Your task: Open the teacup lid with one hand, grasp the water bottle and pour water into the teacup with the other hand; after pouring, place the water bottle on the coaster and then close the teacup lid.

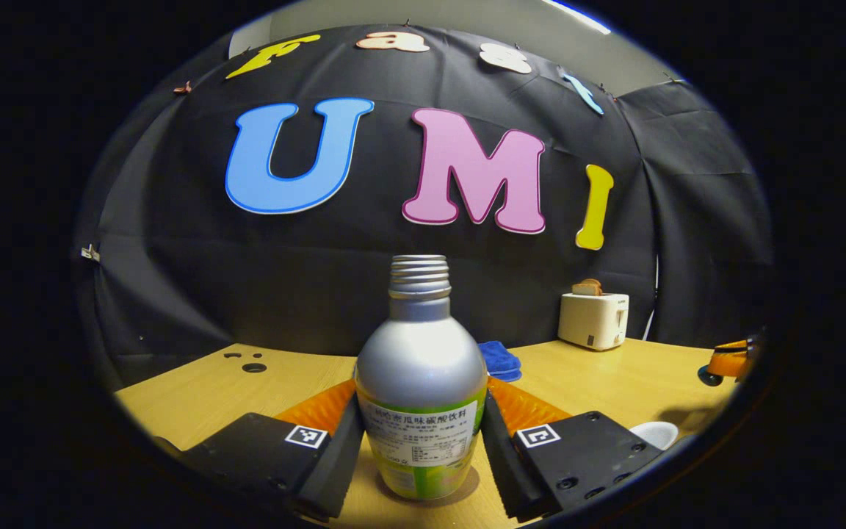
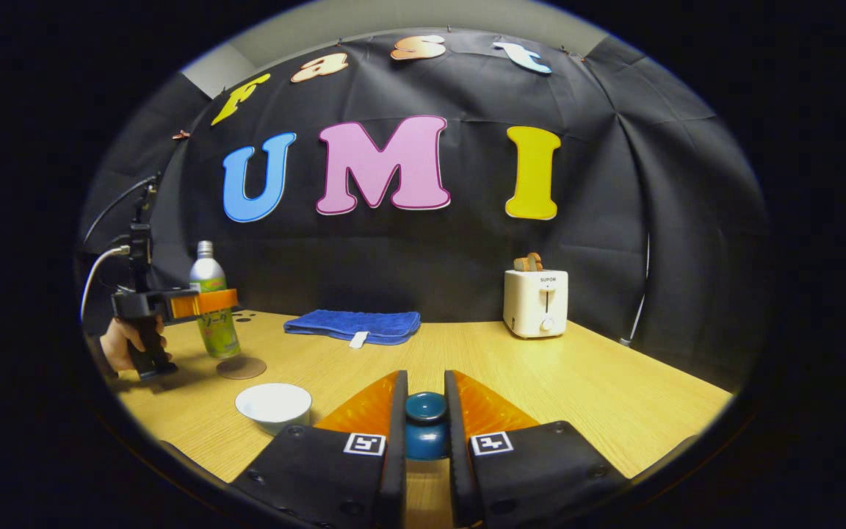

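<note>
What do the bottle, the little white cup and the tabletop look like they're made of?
Water bottle: likely aluminium, matte silver with a threaded neck and a glossy printed label. Teacup: probably glazed ceramic, smooth white. Table: wood or wood-look laminate, pale grain lines.

My silver, green-labelled water bottle (image 2: 211, 301) stands upright and uncapped at nine o'clock, behind the round coaster (image 2: 241, 367) and the open white teacup (image 2: 274, 405), with the blue lid (image 2: 425, 425) at six.

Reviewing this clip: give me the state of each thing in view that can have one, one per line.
Bottle: upright on the table, uncapped, between the left gripper's fingers.
Left gripper: around the bottle; contact unclear.
Lid: off the teacup, held by its knob.
Right gripper: shut on the lid.
Teacup: uncovered, upright.
Coaster: bare, beside the bottle.
Towel: folded flat.
Toaster: bread sticking up.
</note>
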A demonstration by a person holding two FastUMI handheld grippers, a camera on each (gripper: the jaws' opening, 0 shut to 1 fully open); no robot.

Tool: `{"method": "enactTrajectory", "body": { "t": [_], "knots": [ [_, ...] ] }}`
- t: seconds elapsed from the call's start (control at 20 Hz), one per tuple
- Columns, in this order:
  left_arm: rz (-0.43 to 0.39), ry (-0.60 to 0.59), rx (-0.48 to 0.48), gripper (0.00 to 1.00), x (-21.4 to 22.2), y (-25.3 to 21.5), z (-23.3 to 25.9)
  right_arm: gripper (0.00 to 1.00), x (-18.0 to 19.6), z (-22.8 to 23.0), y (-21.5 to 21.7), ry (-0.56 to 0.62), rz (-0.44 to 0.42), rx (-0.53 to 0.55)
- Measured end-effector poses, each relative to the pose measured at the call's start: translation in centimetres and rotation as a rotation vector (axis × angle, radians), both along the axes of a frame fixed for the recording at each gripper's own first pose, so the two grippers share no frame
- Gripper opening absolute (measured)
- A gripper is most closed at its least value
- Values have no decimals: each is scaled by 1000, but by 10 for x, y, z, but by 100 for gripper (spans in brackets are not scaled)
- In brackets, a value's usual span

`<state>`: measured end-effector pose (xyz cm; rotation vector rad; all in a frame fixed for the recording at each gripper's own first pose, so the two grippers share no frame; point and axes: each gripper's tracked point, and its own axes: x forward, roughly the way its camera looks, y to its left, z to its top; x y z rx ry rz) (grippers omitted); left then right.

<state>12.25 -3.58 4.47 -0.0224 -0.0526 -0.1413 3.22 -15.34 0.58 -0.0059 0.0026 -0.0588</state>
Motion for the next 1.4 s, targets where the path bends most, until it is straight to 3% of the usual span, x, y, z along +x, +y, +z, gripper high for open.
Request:
{"method": "enactTrajectory", "body": {
  "t": [0.6,0.7,0.75,0.95,1.4],
  "knots": [
    [2,55,25,83,2,-1,-16,28,-1,1,-2,0,-6,0],
    [-20,56,10,96,-7,-5,-12,28,-1,1,-1,0,-6,0],
    [-30,55,1,97,-9,-9,-9,28,-1,1,-2,0,-6,0],
    [2,79,2,97,-30,2,-10,28,-1,1,-2,1,-6,0],
    [62,15,18,97,-65,20,-12,27,-2,2,2,0,-3,0]
  ]
}}
